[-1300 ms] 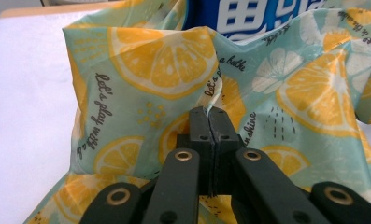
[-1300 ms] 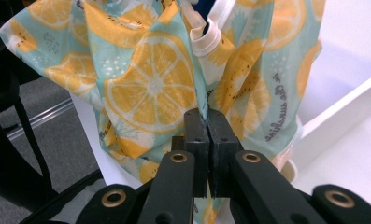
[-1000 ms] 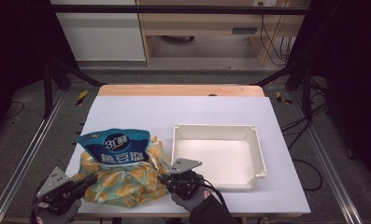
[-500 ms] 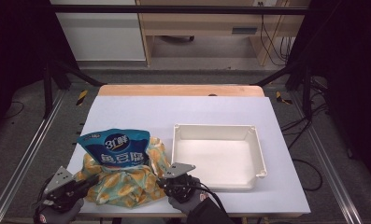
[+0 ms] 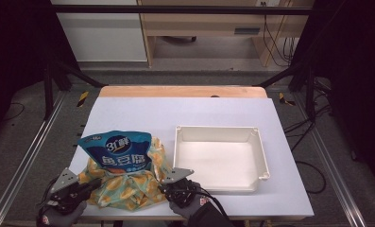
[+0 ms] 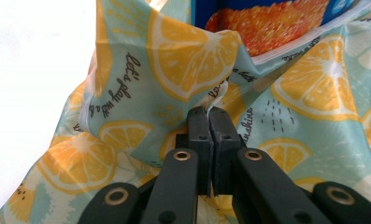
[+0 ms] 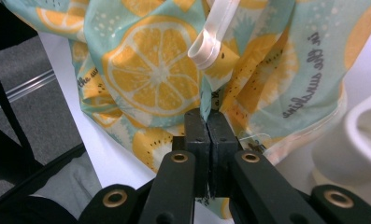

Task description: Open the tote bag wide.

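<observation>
A pale lilac-white table top (image 5: 185, 118) with a wooden far edge stands on a grey floor, dark frame rails on both sides. In the high view, a soft drawstring bag of lemon-print turquoise fabric (image 5: 128, 189) lies at the near left of the table, and a blue snack packet with white lettering (image 5: 115, 151) stands out of its mouth. Just to the right of the bag sits an empty white rectangular plastic tray (image 5: 263, 156). The left gripper (image 5: 88, 185) meets the bag's left side and the right gripper (image 5: 165, 185) its right side, both at the table's near edge.

In the left gripper view, the left gripper (image 6: 208, 114) has its black jaws pressed together on a fold of the lemon-print fabric (image 6: 183, 56), with the packet's orange-and-blue face (image 6: 267, 23) showing above.

In the right gripper view, the right gripper (image 7: 206, 116) likewise pinches a fold of the bag (image 7: 150, 70) between closed jaws. A translucent white drawstring loop (image 7: 209, 44) hangs just above them, and the tray's rounded corner (image 7: 360, 126) shows at the right.
</observation>
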Demonstrator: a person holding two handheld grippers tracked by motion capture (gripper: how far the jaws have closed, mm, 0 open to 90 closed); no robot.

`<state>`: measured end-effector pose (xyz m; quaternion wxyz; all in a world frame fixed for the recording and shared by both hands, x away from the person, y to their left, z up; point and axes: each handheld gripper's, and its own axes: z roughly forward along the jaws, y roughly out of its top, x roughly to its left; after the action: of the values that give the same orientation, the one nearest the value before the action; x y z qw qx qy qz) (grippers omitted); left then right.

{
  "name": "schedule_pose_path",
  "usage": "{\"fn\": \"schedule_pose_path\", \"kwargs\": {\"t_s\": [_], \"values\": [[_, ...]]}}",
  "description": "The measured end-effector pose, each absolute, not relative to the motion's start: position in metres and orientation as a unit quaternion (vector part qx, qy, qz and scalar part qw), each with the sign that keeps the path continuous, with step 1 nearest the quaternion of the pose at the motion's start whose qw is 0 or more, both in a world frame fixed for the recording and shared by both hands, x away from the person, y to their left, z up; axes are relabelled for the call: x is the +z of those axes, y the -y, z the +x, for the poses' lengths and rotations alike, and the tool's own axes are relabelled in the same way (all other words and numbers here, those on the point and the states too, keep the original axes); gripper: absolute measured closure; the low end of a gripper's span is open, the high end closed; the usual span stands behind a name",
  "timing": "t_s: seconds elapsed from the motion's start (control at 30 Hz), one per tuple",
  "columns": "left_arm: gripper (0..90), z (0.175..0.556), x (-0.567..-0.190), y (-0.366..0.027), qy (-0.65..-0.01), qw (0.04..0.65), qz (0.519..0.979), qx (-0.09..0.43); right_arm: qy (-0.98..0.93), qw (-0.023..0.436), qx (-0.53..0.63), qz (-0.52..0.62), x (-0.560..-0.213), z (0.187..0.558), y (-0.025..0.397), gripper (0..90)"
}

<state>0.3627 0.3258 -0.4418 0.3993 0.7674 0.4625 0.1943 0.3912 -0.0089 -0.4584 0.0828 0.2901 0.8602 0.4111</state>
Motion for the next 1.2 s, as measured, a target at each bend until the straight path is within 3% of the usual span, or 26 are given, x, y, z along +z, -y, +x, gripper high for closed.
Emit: {"fn": "schedule_pose_path", "kwargs": {"t_s": [0.33,0.57,0.93,1.2], "values": [[87.2,0.368,-0.448,-0.322,-0.467,0.374,0.78,0.186,-0.867,0.082,0.395,0.293,-0.467,0.391,0.005,87.7],[81.6,0.367,-0.445,-0.325,-0.466,0.392,0.771,0.189,-0.867,0.08,0.394,0.293,-0.469,0.392,0.005,83.0],[67.8,0.354,-0.424,-0.334,-0.46,0.456,0.731,0.214,-0.84,0.091,0.451,0.287,-0.431,0.392,0.019,70.8],[64.1,0.348,-0.401,-0.344,-0.459,0.501,0.692,0.244,-0.815,0.115,0.492,0.284,-0.399,0.392,0.028,69.3]]}}
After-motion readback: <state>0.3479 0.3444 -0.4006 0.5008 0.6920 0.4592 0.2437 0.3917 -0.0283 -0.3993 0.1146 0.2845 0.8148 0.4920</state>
